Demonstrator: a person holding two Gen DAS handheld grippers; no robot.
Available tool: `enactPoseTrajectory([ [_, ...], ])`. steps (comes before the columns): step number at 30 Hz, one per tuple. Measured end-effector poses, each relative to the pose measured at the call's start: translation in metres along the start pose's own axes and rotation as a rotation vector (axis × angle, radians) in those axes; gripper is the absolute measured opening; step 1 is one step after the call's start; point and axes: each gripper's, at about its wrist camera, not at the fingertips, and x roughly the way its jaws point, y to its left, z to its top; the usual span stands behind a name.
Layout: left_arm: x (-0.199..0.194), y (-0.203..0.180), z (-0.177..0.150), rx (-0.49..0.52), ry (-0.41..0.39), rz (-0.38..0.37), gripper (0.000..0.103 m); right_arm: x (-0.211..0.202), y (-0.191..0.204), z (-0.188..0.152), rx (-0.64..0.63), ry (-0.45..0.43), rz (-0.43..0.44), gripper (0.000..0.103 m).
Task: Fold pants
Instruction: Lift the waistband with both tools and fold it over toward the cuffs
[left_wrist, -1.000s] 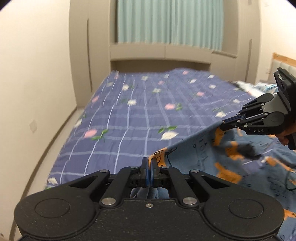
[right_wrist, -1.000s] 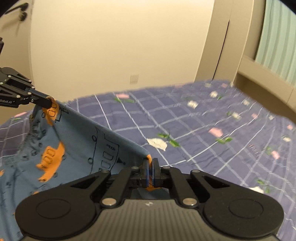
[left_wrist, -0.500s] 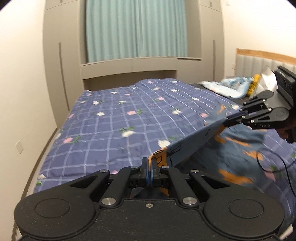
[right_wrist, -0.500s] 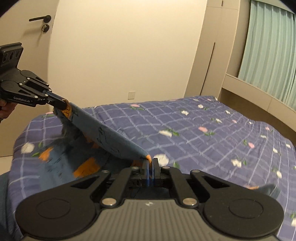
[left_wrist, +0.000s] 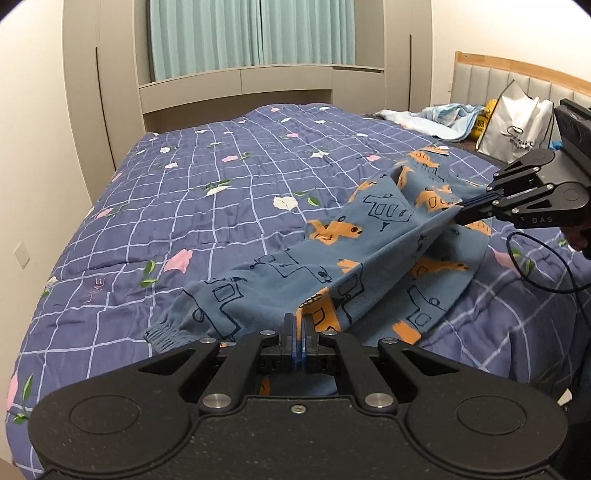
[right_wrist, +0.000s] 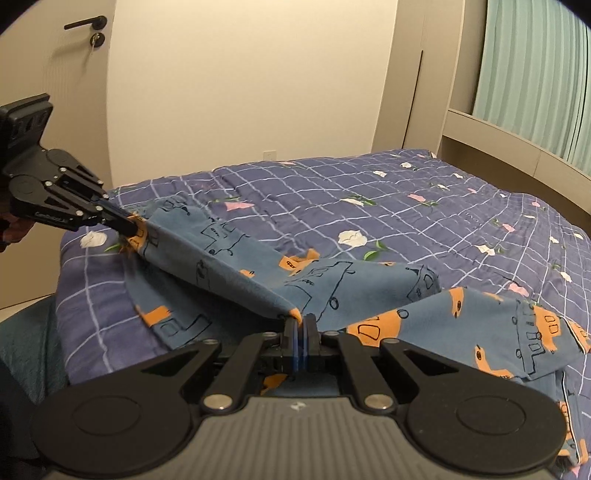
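Pants (left_wrist: 373, 254): blue, orange-printed, lying across the bedspread (left_wrist: 207, 206) near its front edge, one fold raised. Left gripper (left_wrist: 297, 325): clamped tight on pants fabric. Right gripper (right_wrist: 300, 325): likewise clamped on pants fabric.

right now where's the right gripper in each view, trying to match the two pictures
Left wrist view: the right gripper reaches in from the right edge, mid-height, fingers shut on an edge of the pants.
Right wrist view: it is the camera's own gripper, bottom centre, fingers shut on the same pants.
Shared landmark: the taut fold of pants between the two grippers, over the purple checked quilt.
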Motion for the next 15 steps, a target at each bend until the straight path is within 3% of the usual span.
enactPoseTrajectory([
  [10,0.017,-0.006,-0.022,-0.048,0.093,-0.002,0.004,0.008,0.029,-0.02,-0.091,0.111,0.006,0.002],
  [15,0.019,-0.007,-0.027,-0.117,0.114,-0.002,0.019,0.008,0.024,-0.026,-0.027,0.099,0.011,0.012],
])
